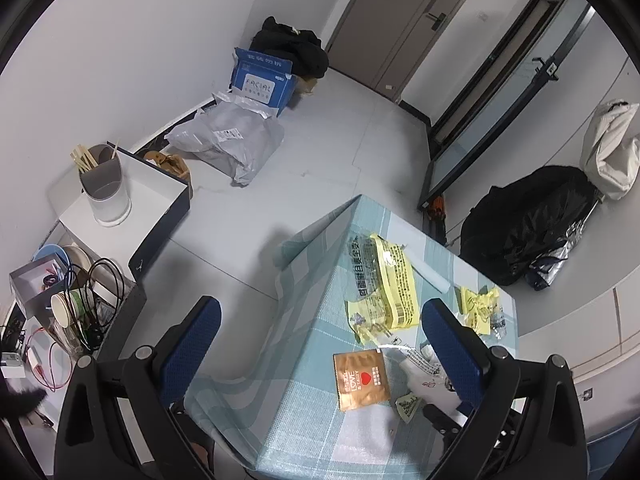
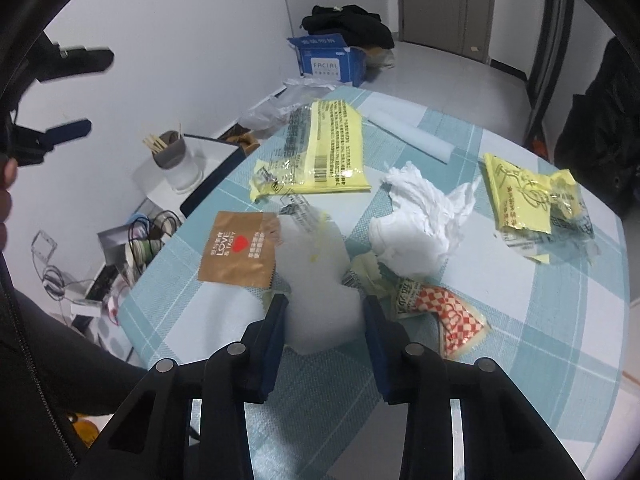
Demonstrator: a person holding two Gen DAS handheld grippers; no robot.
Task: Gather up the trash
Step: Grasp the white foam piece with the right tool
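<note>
R tongs [image 2: 324, 320] straddle the white translucent wrapper [image 2: 316, 276] on the tabletop [image 2: 540, 320], pads touching both sides, pinching it; long axis runs away from the tongs. L tongs [image 1: 320, 344] spread, empty, over the tabletop's corner. Brown packet [image 2: 240, 250] touching on left, crumpled tissue [image 2: 420, 224] on right: tight; room only upward.

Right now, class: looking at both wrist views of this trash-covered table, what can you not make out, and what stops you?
- White translucent wrapper, right wrist view: blurred, its print unreadable; whether the right claw pinches it is unclear.
- Checkered wrapper, left wrist view: hidden behind the left claw.
- Large yellow bag: fine print too small.
- Table: near edge cut off by the claw body.
</note>
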